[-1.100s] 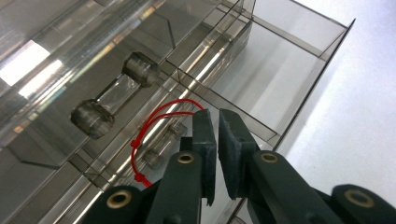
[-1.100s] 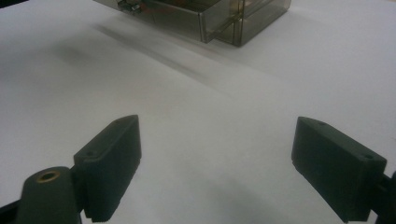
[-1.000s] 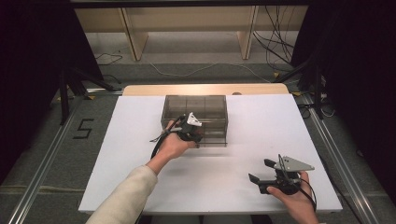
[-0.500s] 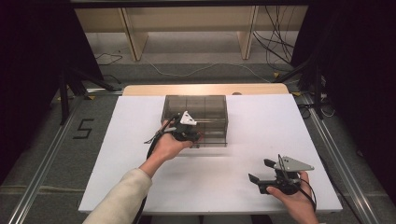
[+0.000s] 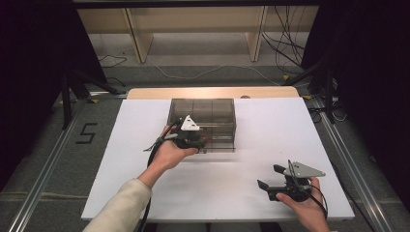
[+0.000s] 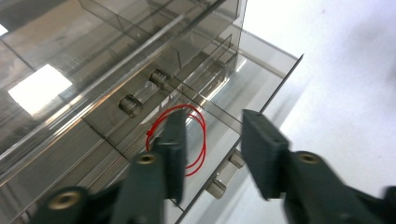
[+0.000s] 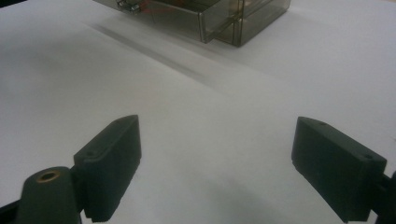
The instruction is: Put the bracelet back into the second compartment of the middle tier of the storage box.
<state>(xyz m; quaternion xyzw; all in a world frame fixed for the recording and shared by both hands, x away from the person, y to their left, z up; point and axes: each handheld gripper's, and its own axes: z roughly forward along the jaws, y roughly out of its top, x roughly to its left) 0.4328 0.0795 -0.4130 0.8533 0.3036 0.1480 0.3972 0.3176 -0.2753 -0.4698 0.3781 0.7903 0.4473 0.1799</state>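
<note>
While the left gripper (image 6: 210, 154) hangs over the pulled-out drawer (image 6: 219, 116) of the smoky transparent plastic drawer cabinet (image 5: 203, 123), its jaws have just been opening and now stand apart with nothing pinched between them, which I read as a release: the thin red loop of elastic band (image 6: 187, 137) lies on the drawer's clear floor (partly hidden behind 1 pad), just inside the drawer front and its 2 round knobs (image 6: 222, 179). Compared with the high view a second ago, the left hand (image 5: 169, 154) has drawn slightly back and up from the cabinet front, so the placing looks done and shutting the drawer is likely next. That forearm reaches diagonally in, gripper tilted down over the drawer. The right gripper (image 5: 275, 181) rests near the near-right edge of the white table (image 5: 270, 140), jaws spread wide, empty, aimed toward the cabinet.
</note>
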